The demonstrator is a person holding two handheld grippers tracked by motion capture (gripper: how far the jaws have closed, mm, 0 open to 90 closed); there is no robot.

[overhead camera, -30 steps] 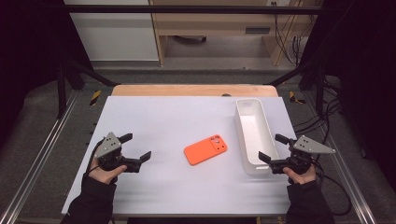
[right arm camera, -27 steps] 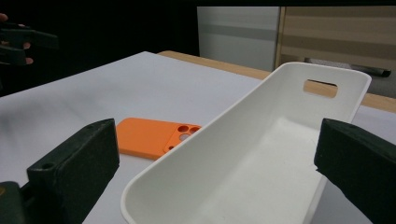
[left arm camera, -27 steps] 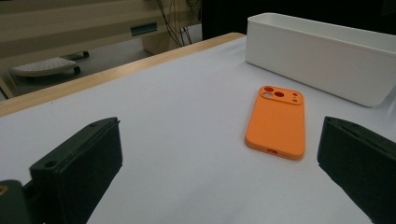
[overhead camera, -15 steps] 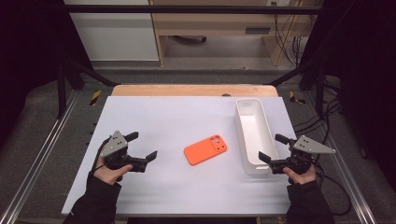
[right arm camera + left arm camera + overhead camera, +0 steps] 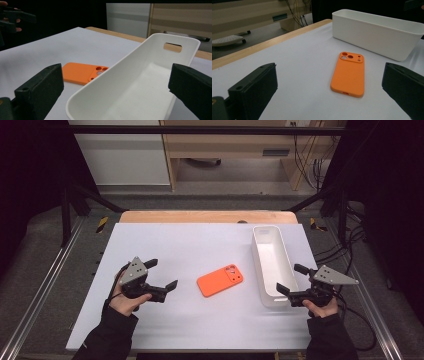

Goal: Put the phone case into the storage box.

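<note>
Inspection of the left hand-held gripper (image 5: 162, 274): jaws spread wide, nothing between them, nothing touched. It sits low over the tabletop (image 5: 200, 245) at the left, jaws pointing right toward the case (image 5: 220, 280). In the left gripper view the case (image 5: 349, 73) lies ahead between the two jaws but well short of them, with bare tabletop in the gap.

Right hand-held gripper (image 5: 291, 279): jaws likewise wide open and empty. It is held at the near right end of the bin (image 5: 272, 265), jaws pointing left; from the high view the jaw tips appear just at the bin's near corner, and contact cannot be confirmed. In the right gripper view the bin (image 5: 130, 82) runs away between the jaws, its inside empty, with a slot handle in the far end wall.

Case: orange phone case, lying flat, back up, camera cut-outs toward the bin. It rests near the middle of the tabletop, just left of the bin and apart from it, angled slightly.

Bin: white, long and narrow, standing upright along the right side of the tabletop, long axis running away from the person.

Obstructions: none between the left hand-held gripper and the case. The bin's near wall stands between the right hand-held gripper and the case (image 5: 83, 73).
</note>
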